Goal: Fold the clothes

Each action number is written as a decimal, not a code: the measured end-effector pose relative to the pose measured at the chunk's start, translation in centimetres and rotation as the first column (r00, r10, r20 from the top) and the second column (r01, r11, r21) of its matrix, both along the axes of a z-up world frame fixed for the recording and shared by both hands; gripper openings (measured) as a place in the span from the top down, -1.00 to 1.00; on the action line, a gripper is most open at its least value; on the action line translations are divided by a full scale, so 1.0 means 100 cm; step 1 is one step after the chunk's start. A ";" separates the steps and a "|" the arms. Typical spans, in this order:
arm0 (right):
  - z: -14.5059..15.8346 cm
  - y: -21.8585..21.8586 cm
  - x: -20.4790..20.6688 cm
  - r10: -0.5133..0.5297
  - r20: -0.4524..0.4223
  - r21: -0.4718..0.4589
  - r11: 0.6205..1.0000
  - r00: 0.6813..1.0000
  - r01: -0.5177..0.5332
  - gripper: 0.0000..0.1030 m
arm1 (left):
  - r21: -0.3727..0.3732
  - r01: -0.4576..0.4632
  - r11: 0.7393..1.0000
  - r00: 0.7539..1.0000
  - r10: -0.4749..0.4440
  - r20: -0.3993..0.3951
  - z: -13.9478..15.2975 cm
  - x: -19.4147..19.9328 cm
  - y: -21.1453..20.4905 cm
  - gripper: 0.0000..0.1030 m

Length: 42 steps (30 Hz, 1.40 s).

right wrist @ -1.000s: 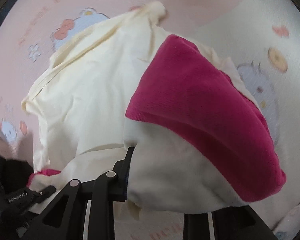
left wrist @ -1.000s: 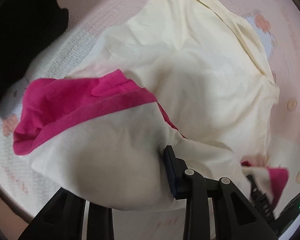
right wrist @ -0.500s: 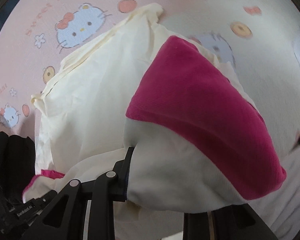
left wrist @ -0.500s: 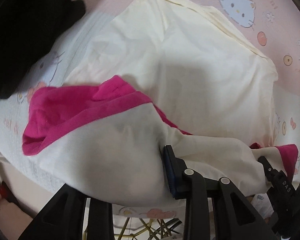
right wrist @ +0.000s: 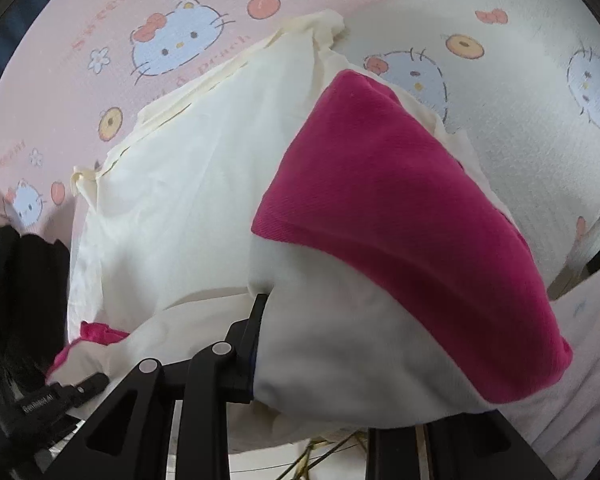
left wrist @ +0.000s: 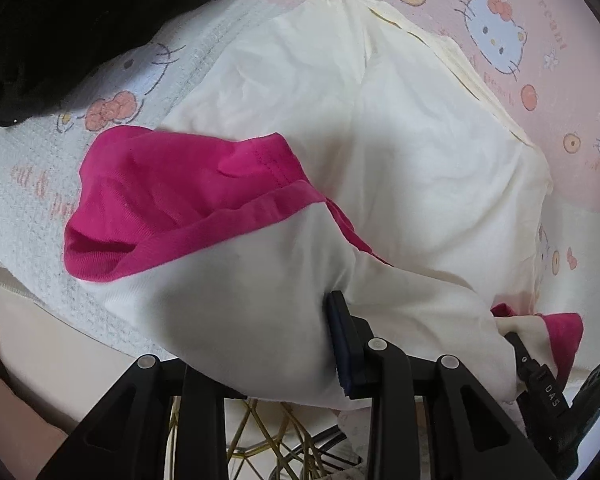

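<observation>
The cream cotton shirt with bright pink sleeve ends (left wrist: 400, 152) lay mostly on the pink and white cartoon-cat bed cover (left wrist: 532, 8), with its near edge lifted up. The left gripper (left wrist: 284, 344) was pinched shut on a bunch of the cream cloth near one pink sleeve end (left wrist: 172, 208). The right gripper (right wrist: 300, 344) was pinched shut on the cloth by the other pink sleeve end (right wrist: 400, 216). Both claws were narrow, with cloth squeezed between them.

The folding looked like it had only begun. The far part of the shirt lay fairly flat on the bed cover, with some edges doubled along its far side. The near side with both sleeves was held up and not yet laid over the flat part. I think that side had to be laid over next, and the shirt then folded smaller.

Much was hard to see. One finger of each claw was buried under the cloth. The collar and the shirt's front could not be made out. A black soft thing (left wrist: 72, 28) lay beyond the shirt at the far left, cut off by the picture edge, and I could not tell what it was. Under the lifted cloth, thin yellow wires (left wrist: 260, 440) showed, but their shape was unclear.
</observation>
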State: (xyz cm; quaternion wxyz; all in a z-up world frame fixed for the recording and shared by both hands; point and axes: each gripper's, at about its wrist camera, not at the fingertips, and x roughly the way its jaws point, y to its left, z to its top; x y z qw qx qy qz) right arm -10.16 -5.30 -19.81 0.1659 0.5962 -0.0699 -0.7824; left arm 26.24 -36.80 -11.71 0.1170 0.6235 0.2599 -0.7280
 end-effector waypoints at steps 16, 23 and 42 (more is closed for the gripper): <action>-0.015 0.030 -0.019 -0.001 0.075 -0.016 1.000 0.997 0.003 0.43 | 0.155 0.030 0.987 0.999 -0.034 0.025 0.001 -0.134 0.003 0.45; 0.009 0.055 -0.030 -0.012 0.188 -0.094 0.995 0.982 0.031 -0.22 | 0.245 0.093 0.965 0.992 -0.109 0.055 0.026 -0.094 -0.006 -0.20; 0.118 0.031 0.163 0.486 -0.261 0.139 0.874 0.834 -0.466 -0.43 | -0.189 0.423 0.886 0.898 -0.437 -0.041 0.041 -0.124 0.017 -0.20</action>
